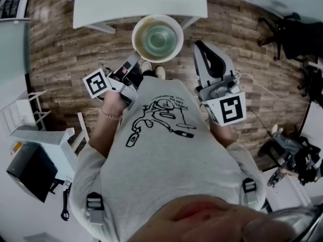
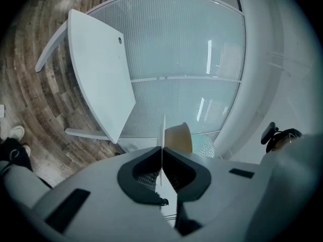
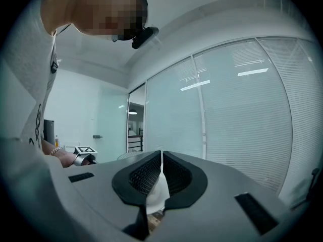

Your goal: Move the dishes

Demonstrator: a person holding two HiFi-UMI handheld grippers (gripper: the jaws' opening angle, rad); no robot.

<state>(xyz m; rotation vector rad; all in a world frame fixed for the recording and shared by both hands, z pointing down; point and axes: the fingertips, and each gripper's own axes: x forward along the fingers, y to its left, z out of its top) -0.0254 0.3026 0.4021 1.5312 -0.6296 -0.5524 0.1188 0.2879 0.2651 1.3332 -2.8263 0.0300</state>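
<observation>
A plank floor lay below, with a white table ahead against a frosted glass wall. Open floor ran on either side of the table. The left gripper, held level, had its jaws closed on the left rim of the plate, which carried a bowl above the floor, just short of the table. The right gripper, also level, pinched the right rim.

1 tan bowl with a pale greenish inside sits upright on 1 white plate, held level in the air over the wooden floor. The plate's thin rim is pinched in the left gripper's closed jaws. Another thin white piece, too little seen to name, is clamped in the right gripper's jaws.
</observation>
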